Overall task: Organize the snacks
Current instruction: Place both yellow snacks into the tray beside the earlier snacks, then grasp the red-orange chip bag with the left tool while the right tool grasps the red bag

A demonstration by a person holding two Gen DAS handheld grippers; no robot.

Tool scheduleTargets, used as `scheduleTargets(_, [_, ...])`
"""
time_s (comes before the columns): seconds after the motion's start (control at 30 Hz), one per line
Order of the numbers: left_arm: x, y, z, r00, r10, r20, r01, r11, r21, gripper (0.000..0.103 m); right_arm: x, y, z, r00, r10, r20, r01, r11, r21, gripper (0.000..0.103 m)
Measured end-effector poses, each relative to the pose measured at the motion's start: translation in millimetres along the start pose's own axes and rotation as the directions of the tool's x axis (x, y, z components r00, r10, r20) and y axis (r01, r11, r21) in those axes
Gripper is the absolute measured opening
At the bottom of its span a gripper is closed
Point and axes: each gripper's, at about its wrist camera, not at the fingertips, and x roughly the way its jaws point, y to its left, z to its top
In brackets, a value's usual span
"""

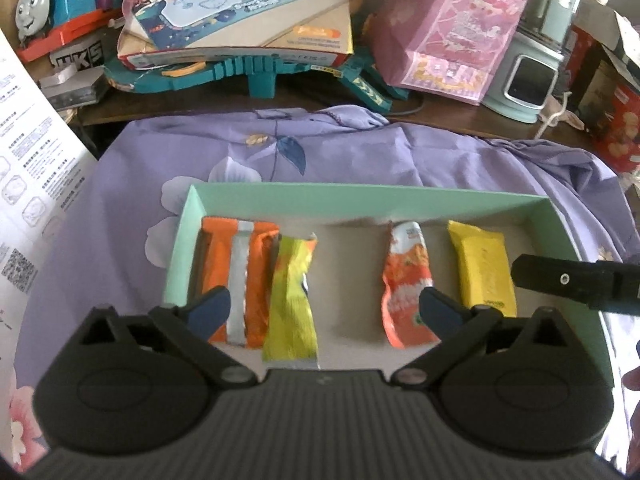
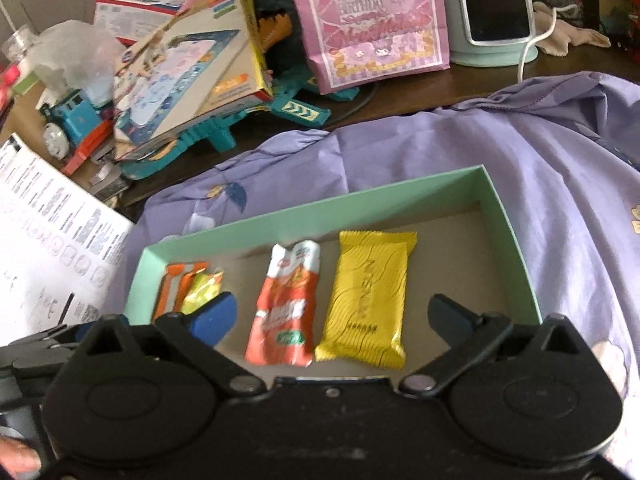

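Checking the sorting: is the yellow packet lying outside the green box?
No, the yellow packet lies flat inside the green box, beside the orange-white packet.

In the shallow mint-green cardboard box (image 1: 558,224), bare floor lies centre-frame between the crumpled yellow-green wrapper (image 1: 291,300) and the orange-white packet (image 1: 406,280); the walls hem the sides.

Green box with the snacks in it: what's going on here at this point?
A person holds two grippers over the green box on a purple cloth. Four snack packets lie side by side inside: orange packet, yellow-green packet, orange-and-white pouch and yellow bar. The left gripper and right gripper both stand open, holding nothing, just above the packets.
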Motion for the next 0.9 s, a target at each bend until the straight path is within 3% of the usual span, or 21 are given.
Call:
scheduleTargets(0.27, [-44, -17, -38, 1.0, -0.024, -0.005, 0.025, 0.999, 0.042, 0.103, -57, 13, -39, 0.999, 0.02, 0.033, -0.018, 0.998, -0.063, 0.103])
scheduleTargets(0.53, [-80, -35, -101, 0.995, -0.081, -0.055, 0.085, 0.993, 0.084, 0.103, -106, 7, -89, 1.0, 0.019, -0.022, -0.021, 0.998, -0.06, 0.103])
scheduleTargets(0.9, [-107, -91, -182, 0.964, -0.191, -0.184, 0.224, 0.959, 0.176, 0.103, -162, -39, -155, 0.999, -0.047, -0.009, 0.047, 0.998, 0.04, 0.103])
